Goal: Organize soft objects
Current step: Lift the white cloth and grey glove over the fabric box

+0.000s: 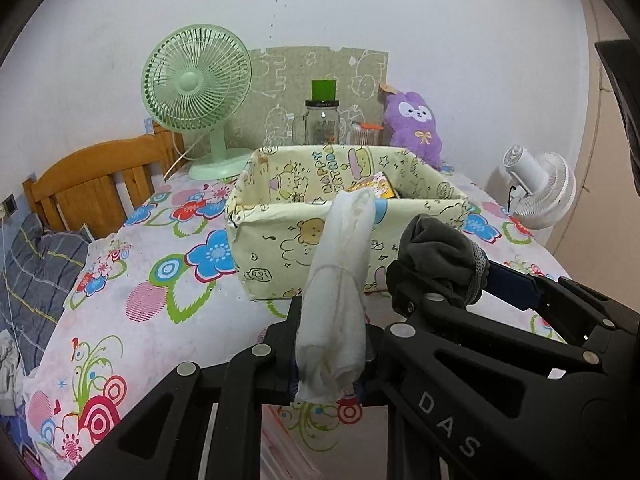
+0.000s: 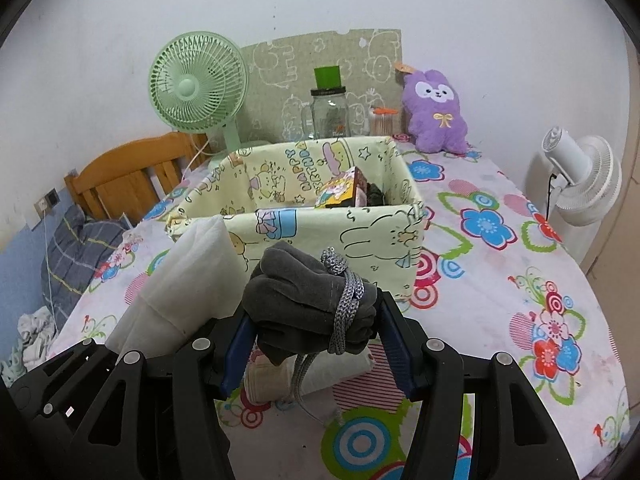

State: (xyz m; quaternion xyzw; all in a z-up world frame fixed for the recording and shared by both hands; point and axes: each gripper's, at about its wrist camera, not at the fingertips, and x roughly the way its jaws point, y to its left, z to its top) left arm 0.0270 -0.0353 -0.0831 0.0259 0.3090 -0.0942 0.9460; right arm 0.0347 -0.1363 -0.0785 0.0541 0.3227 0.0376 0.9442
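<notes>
My left gripper [image 1: 332, 360] is shut on a rolled white cloth [image 1: 338, 280] that stands up between its jaws, raised above the table. The same white cloth [image 2: 188, 280] shows at the left of the right wrist view. My right gripper [image 2: 316, 344] is shut on a grey cloth bundle [image 2: 304, 300] tied round with a grey cord [image 2: 348, 308]; its blue pads press on both sides. The grey bundle [image 1: 436, 248] also appears in the left wrist view. Just beyond both grippers stands a pale yellow cartoon-print fabric box [image 2: 360, 236], open at the top.
The box holds a colourful small carton [image 2: 340, 192] and a dark item. A folded cream cloth [image 2: 268, 376] lies under the right gripper. Along the wall stand a purple plush toy [image 2: 434, 112], a green fan [image 2: 196, 84] and a glass jar [image 2: 330, 112]. A white fan [image 2: 580, 180] is at the right.
</notes>
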